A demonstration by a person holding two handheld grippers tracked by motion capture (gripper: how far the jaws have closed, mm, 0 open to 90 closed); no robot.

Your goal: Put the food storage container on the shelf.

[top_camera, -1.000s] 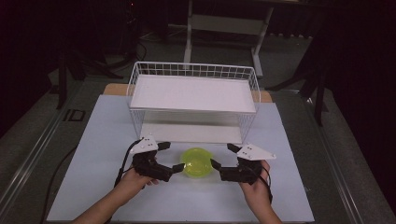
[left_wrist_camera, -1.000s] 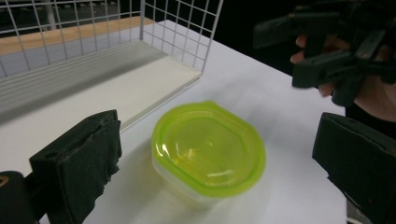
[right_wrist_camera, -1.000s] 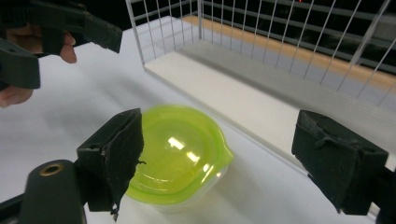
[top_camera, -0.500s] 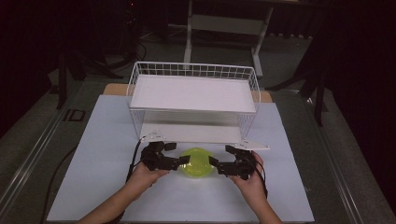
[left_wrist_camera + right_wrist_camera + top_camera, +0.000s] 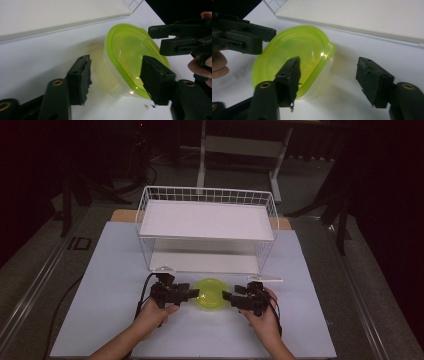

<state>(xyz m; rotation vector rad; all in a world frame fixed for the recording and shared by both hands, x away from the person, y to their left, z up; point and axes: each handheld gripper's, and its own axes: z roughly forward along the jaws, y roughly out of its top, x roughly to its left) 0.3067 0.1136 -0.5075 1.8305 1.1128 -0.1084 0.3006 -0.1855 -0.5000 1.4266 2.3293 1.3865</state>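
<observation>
A clear tub with a yellow-green lid (image 5: 211,293) sits on the white table cover just in front of the wire rack. My left gripper (image 5: 192,293) stands open at the tub's left side. In the left gripper view the tub (image 5: 126,56) lies between the spread jaws, with one pad (image 5: 155,80) over the lid's near rim and the other out beside the wall. My right gripper (image 5: 227,296) stands open at the tub's right side. In the right gripper view the tub (image 5: 294,53) has one pad (image 5: 289,76) over its lid and the other well clear to the right.
A white wire rack (image 5: 207,195) with a white shelf board (image 5: 207,220) stands behind the tub, and its lower board lies close by. The white table cover (image 5: 110,270) spreads to both sides. Dark floor and metal stands lie beyond.
Both hands have moved inward and down toward the tub. The grippers have turned so their jaws now reach the tub's left and right sides.
</observation>
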